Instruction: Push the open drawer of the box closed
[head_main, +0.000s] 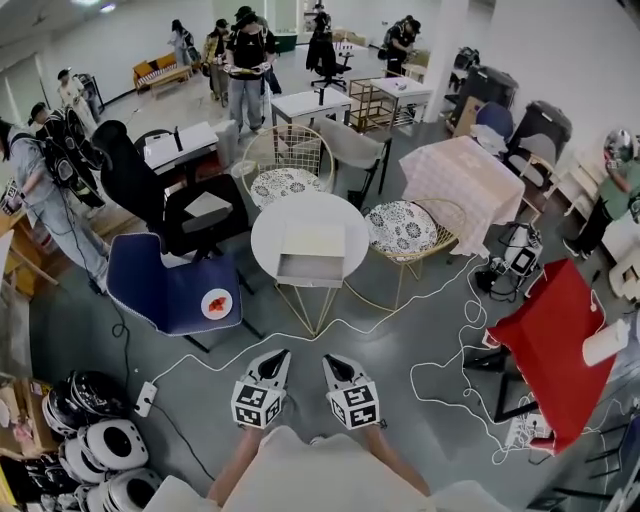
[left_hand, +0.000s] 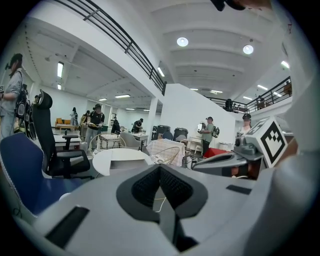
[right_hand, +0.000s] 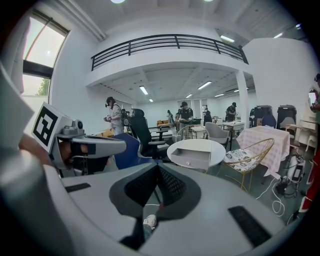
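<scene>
- Head view: a busy open hall with a grey floor, chairs and trailing cables. The round white table (head_main: 268, 232) stands well ahead of us, and on it sits the box (head_main: 312, 240), its drawer (head_main: 310, 268) pulled out toward us.
- The left tool (head_main: 274, 360) and right tool (head_main: 336, 362) sit low, side by side, aimed at it; we judge this an approach.
- Left gripper view: jaws pressed together, empty, a blunt tip for pushing.
- Right gripper view: jaws likewise together and empty, with the drawer front facing us.

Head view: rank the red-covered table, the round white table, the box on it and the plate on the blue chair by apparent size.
1. red-covered table, though only narrowly ahead; lens distortion makes that unsure
2. round white table
3. box
4. plate, clearly smallest
</scene>
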